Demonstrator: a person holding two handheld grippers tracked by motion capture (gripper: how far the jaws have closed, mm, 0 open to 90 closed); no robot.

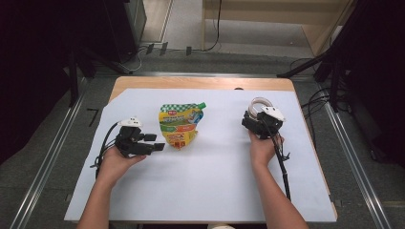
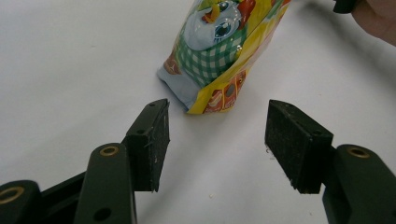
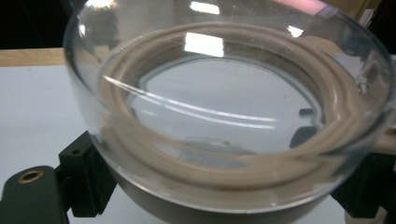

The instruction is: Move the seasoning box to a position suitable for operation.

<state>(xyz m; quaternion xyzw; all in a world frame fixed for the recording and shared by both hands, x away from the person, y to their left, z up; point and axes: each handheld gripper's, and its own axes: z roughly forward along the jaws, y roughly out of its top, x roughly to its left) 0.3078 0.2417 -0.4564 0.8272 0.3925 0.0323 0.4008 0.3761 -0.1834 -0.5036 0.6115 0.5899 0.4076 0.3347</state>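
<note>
Jaws of the left gripper stand apart with nothing between them, pads bare, aimed at the near bottom corner of the snack pouch that lies flat just beyond their tips. Jaws of the right gripper sit on either side of a clear glass bowl — clamped on its lower wall, by the look of it — with a beige ring running round the inside.

In the high view the left gripper rests at the left of the white sheet, pointing right toward the pouch, whose green spout lies at its far right corner. The right gripper holds the bowl at the far right, well apart from the pouch.

Likely hazards: the thin, slick pouch corner may slide away or fold if the left pads close too shallow — and smooth curved glass may slip or tilt in the right grip if it loosens.
</note>
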